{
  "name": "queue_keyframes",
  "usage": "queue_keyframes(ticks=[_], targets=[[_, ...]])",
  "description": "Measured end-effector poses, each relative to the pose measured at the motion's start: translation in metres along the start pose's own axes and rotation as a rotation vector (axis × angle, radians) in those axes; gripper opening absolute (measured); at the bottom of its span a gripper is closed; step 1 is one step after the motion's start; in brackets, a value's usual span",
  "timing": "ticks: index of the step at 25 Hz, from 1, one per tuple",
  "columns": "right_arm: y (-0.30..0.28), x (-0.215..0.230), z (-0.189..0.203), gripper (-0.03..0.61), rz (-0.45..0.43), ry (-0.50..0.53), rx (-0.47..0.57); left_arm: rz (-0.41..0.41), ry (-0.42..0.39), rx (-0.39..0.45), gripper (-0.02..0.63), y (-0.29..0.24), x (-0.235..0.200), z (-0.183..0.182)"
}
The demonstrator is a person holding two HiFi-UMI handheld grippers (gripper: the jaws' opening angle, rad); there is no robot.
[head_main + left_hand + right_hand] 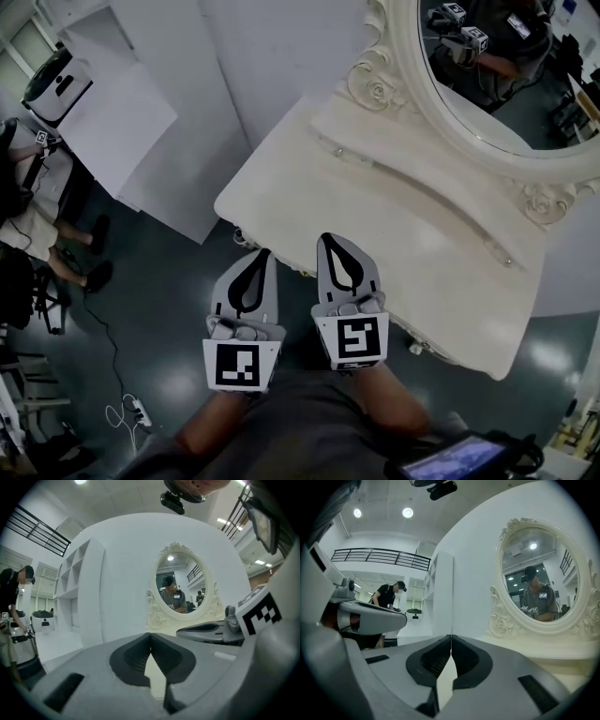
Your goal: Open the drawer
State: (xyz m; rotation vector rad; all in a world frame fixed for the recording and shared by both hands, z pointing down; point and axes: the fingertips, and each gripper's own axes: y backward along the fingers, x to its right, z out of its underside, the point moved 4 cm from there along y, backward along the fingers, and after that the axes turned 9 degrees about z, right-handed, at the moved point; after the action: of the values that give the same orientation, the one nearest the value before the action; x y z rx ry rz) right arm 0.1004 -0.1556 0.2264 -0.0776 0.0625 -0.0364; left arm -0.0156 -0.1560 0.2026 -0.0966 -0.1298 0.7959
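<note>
A cream dressing table (375, 202) with an oval carved mirror (506, 75) stands ahead of me. Its front, where the drawer sits, is hidden under the top's near edge; only a small knob (415, 348) peeks out. My left gripper (261, 253) is shut and empty, just short of the table's front edge. My right gripper (330, 239) is also shut and empty, its tip over the edge of the top. In the left gripper view the jaws (151, 634) meet, facing the mirror (180, 590). The right gripper view shows its jaws (451, 637) closed, with the mirror (539, 578) to the right.
White panels and a shelf unit (122, 122) lean at the left. A person (28, 206) stands at the far left beside a white machine (56, 84). A cable with a power strip (131, 408) lies on the dark floor. A screen device (459, 459) is at bottom right.
</note>
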Motion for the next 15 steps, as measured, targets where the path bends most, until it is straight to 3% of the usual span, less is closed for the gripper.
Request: queue_keyframes(ticks=[15], targets=[[0.021, -0.042, 0.038, 0.014, 0.290, -0.020, -0.121, 0.298, 0.047, -0.052, 0.015, 0.006, -0.032, 0.041]])
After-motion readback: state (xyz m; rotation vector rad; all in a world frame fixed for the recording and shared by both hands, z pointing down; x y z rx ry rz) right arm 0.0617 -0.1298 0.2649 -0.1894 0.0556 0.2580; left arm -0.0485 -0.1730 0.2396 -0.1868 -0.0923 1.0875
